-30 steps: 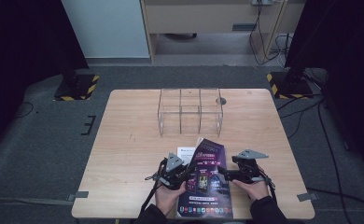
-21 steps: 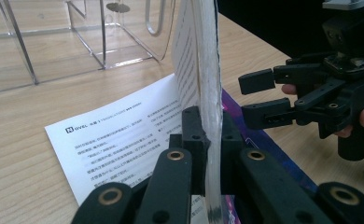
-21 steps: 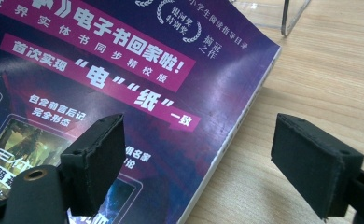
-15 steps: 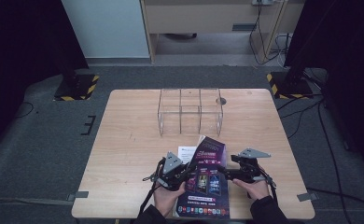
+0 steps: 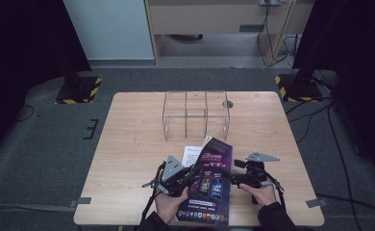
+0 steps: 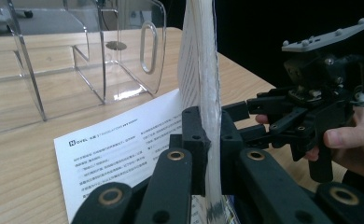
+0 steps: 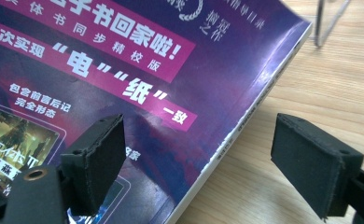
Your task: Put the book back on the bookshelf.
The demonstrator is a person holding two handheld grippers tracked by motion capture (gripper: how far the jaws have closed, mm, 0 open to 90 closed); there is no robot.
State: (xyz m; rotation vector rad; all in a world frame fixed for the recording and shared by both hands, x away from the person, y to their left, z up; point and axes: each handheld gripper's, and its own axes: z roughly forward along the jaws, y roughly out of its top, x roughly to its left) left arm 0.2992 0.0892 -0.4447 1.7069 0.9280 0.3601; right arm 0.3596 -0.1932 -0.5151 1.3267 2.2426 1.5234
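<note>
Change: from where I watched, the purple glossy paperback book [image 5: 209, 185] had been tipped further up off the wooden table [image 5: 128, 159] than a second before, its far corner raised toward the rack.
Left claw: my left gripper [image 6: 208, 154] was pinching the book's page edge [image 6: 199, 84], jaws pressed together on the white page block, which stood upright between them.
Right claw: my right gripper [image 7: 196, 161] sat spread wide, one jaw over the purple cover [image 7: 124, 70], the other over bare wood; neither touched the book.
Book's place: near edge of the table, between the two hands, partly over a white printed sheet [image 6: 124, 154].
Around: a clear acrylic divided rack [image 5: 196, 113] stood just beyond the book, mid-table.
In the way: the sheet lay flat between book and rack; the opposite hand [image 6: 353, 140] held its gripper close beside the pages.
</note>
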